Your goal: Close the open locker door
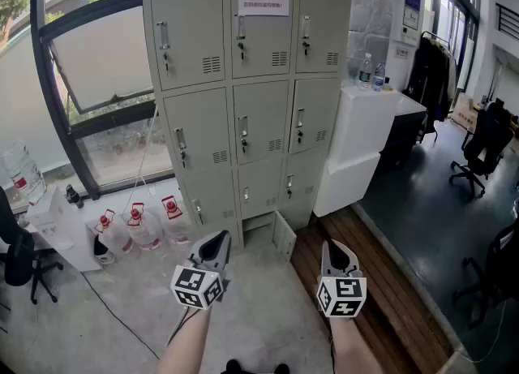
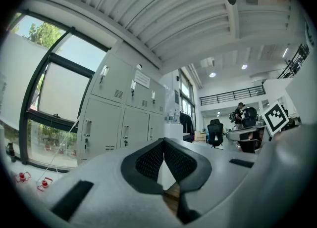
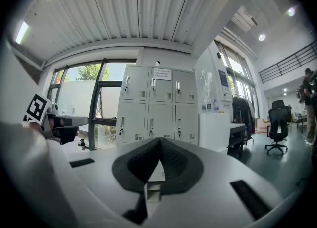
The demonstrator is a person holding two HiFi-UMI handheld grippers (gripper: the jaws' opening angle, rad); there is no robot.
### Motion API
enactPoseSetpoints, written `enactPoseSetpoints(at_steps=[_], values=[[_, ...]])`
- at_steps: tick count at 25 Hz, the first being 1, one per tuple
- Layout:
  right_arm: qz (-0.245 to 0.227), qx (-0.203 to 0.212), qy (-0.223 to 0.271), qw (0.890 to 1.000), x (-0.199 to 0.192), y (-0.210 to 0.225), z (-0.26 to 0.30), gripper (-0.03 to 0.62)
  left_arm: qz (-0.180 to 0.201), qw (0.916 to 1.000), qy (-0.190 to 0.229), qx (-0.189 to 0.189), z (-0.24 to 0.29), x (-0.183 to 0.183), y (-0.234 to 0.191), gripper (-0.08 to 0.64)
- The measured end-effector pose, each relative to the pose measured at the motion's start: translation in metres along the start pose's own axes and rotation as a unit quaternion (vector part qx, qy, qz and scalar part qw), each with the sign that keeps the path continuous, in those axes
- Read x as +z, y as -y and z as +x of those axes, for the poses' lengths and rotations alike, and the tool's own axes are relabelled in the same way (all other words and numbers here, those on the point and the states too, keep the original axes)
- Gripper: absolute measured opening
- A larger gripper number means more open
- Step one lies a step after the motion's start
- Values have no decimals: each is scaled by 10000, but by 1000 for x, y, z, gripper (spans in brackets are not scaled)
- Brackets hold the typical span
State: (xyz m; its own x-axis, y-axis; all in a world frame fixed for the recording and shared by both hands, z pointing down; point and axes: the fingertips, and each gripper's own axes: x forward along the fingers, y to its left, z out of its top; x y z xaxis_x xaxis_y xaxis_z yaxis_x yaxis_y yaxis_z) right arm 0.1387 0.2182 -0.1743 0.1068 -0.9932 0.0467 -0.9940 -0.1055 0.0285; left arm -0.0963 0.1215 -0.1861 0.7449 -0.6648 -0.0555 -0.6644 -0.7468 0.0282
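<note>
A grey bank of lockers [image 1: 247, 96] stands against the wall ahead. Its small bottom middle door [image 1: 284, 235] hangs open to the right, showing a dark compartment [image 1: 258, 229]. All other doors look closed. My left gripper [image 1: 215, 245] hovers over the concrete floor, below and left of the open door, its tips meeting with nothing between them. My right gripper [image 1: 337, 252] is shut and empty, low and to the right of that door. In the gripper views both pairs of tips [image 2: 163, 143] [image 3: 159, 142] meet, and the lockers [image 3: 156, 107] stand some way off.
Several water jugs [image 1: 134, 230] sit on the floor left of the lockers, by a large window. A white counter [image 1: 362, 137] with bottles stands to the right. Wooden flooring [image 1: 381, 299] runs under the right gripper. Office chairs [image 1: 483, 149] and a person [image 2: 240, 115] are further off.
</note>
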Motion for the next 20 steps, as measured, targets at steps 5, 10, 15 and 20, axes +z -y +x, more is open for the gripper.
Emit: enactPoseSetpoints(at_steps=[5,10,15,20], values=[[-5,-15,-2,10000,-3,3,-3,11,21,10000,3,-31,1,-1,6,8],[-25,-21,-15,10000,-3,6,-5,11,35,10000,15,-26,2,0,10,7],[72,-62,79,9999,-2,12,-6,11,23,10000,-5,-6,3,-2,12,8],[105,-28,111,9999,-4,19,-5,11,34,10000,-25,75,3,-5,13,7]])
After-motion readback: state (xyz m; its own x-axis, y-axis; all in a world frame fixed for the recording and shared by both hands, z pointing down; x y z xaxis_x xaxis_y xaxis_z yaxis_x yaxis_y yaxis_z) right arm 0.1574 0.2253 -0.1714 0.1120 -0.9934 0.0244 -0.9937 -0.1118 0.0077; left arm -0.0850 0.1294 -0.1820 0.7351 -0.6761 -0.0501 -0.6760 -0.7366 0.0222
